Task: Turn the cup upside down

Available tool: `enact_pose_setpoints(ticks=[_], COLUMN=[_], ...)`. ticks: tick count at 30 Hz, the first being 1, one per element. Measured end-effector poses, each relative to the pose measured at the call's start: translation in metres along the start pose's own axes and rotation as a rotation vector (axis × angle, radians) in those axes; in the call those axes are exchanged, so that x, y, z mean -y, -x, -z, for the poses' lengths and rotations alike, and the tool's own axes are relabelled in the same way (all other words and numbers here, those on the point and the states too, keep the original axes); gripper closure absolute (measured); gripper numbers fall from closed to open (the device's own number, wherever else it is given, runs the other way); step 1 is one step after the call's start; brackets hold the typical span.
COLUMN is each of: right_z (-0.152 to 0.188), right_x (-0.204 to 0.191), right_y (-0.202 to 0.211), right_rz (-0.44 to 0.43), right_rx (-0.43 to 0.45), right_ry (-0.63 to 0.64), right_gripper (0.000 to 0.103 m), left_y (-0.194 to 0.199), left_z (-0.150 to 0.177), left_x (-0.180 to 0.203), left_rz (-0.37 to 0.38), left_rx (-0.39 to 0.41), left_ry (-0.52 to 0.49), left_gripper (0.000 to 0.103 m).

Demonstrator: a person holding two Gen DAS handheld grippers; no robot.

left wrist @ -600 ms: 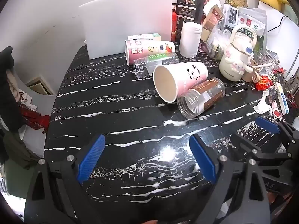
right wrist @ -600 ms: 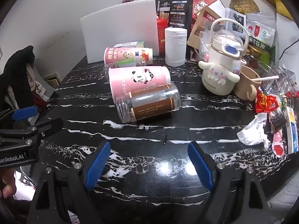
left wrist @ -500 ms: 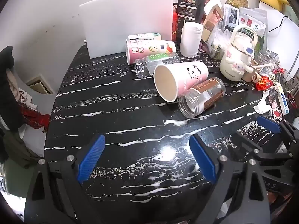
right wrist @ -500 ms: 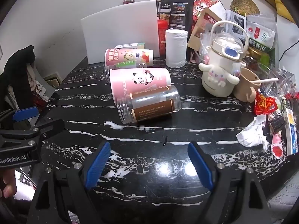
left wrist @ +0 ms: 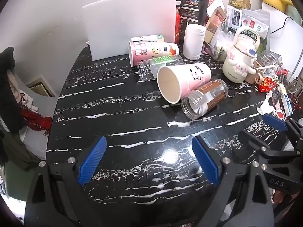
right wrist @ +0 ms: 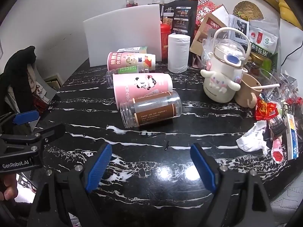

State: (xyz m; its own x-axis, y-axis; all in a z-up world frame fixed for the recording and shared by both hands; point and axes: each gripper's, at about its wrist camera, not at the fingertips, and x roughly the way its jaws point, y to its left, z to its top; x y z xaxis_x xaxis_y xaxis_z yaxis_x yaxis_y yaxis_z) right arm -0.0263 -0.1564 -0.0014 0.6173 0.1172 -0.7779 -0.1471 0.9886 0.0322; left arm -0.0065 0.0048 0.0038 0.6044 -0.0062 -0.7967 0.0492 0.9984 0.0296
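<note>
A pink paper cup with a panda print (left wrist: 186,79) lies on its side on the black marble table (left wrist: 113,117), mouth toward the near left; it also shows in the right wrist view (right wrist: 142,86). A second pink printed cup (left wrist: 151,52) lies on its side behind it (right wrist: 130,60). My left gripper (left wrist: 149,160) is open and empty over the table's near part, well short of the cups. My right gripper (right wrist: 150,167) is open and empty, near the front edge; it shows at the right of the left wrist view (left wrist: 274,132).
A clear jar with a brown label (right wrist: 151,108) lies against the panda cup's near side; a clear green-label jar (left wrist: 159,66) lies behind it. A white board (left wrist: 130,22), paper roll (right wrist: 179,53), white kettle (right wrist: 223,77), bags and wrappers crowd the back and right.
Both grippers have shifted only slightly, the view edging a little closer to the cups. Jaws stay open; nothing on the table has moved.
</note>
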Motion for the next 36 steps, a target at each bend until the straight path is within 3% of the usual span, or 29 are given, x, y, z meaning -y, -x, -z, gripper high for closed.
enact_pose_setpoints(ticks=[36], right_z=[0.0030], right_x=[-0.0011], right_y=[-0.0034], right_rz=[0.002], right_rx=[-0.008], right_ry=[0.001], right_gripper=[0.018], left_y=[-0.0001], left_z=[0.0041], left_x=[-0.0065], left_rz=[0.000], left_rx=[-0.007], left_ry=[0.009], left_gripper=[0.012])
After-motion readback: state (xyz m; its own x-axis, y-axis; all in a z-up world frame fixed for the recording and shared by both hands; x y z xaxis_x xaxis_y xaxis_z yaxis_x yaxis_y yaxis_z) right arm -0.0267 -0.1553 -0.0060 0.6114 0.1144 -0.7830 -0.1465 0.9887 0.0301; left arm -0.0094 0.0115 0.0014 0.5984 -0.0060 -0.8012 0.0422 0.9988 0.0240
